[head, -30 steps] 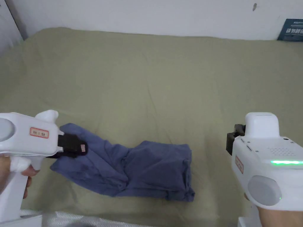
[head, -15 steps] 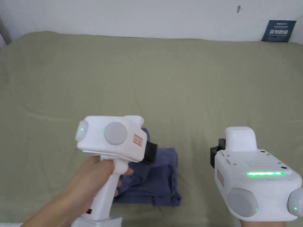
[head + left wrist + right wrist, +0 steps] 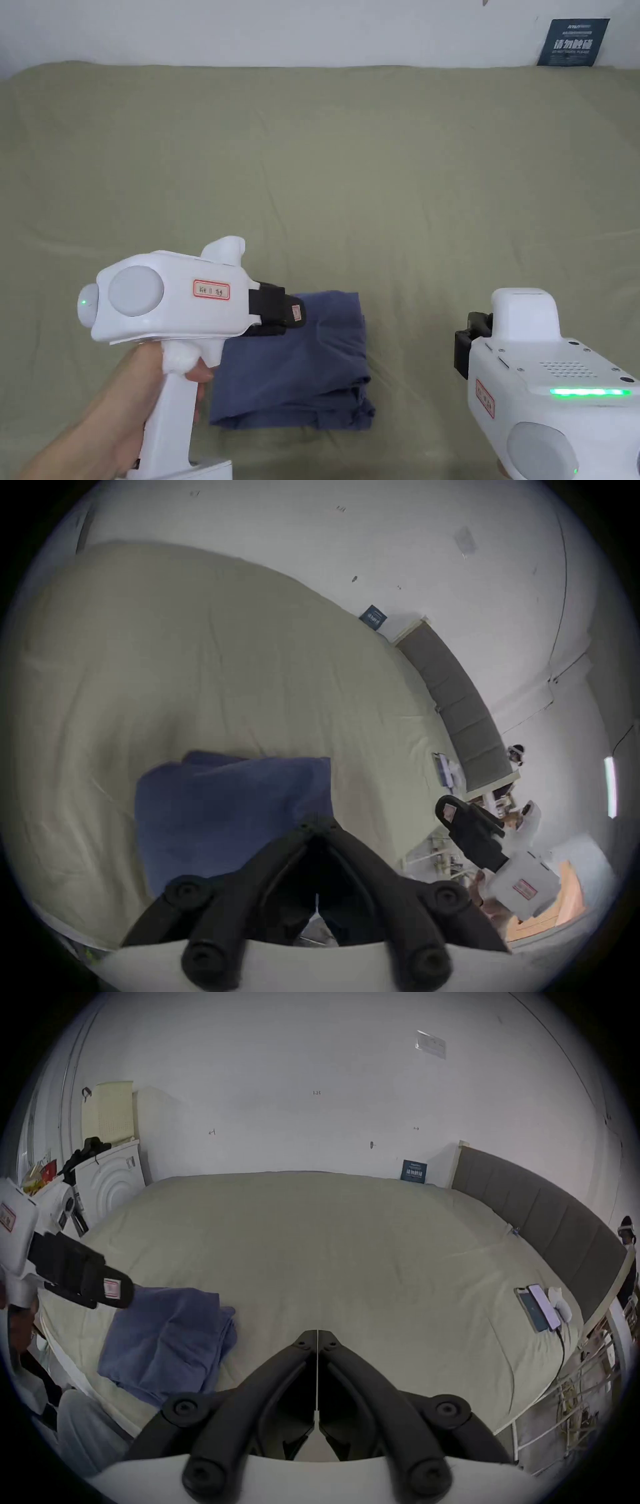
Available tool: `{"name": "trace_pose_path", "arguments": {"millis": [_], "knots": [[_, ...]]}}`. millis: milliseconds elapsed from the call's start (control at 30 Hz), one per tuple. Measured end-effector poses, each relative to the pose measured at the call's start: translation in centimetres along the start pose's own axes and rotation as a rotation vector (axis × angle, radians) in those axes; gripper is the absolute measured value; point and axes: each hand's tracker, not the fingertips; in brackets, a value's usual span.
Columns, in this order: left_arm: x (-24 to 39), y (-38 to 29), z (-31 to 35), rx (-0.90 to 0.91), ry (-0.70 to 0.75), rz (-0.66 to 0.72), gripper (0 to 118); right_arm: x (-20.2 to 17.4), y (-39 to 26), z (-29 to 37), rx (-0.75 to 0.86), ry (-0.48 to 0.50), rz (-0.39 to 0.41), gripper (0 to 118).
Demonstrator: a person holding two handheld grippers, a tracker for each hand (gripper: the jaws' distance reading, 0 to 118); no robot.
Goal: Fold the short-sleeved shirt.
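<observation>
Blue shirt now folded over, seemingly released.

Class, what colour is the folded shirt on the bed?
The shirt is plain dark blue, with no pattern; the head view shows it best.

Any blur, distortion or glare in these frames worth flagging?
Head view: sharp, even light, no glare on the blue shirt. Left gripper view: strong fisheye, dark corners, soft blur on the left gripper. Right gripper view: same fisheye, sharper right gripper.
</observation>
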Motion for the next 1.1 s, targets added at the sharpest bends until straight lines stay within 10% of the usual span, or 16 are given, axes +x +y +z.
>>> {"name": "trace_pose_path", "arguments": {"millis": [200, 567, 800, 967, 1100], "knots": [[-3.0, -1.8, -5.6, -0.156, -0.229, 0.154, 0, -0.3, -0.4, -0.4, -0.025, 0.002, 0.005, 1], [-3.0, -3.4, -6.7, -0.155, -0.113, 0.04, 0, -1.5, -0.3, -1.8, -0.081, 0.072, 0.023, 1], [-5.2, -2.5, 1.4, -0.024, -0.053, 0.019, 0, -4.1, 1.8, -6.3, -0.234, 0.716, -0.236, 1], [-8.3, -2.3, 4.7, -0.001, 0.02, 0.042, 0, -6.5, 0.2, -12.3, -0.41, 0.916, -0.273, 1], [-10.0, -2.1, 5.5, 0.009, 0.062, 0.07, 0, -5.2, -2.8, -17.4, -0.557, 1.031, -0.509, 1]]}}
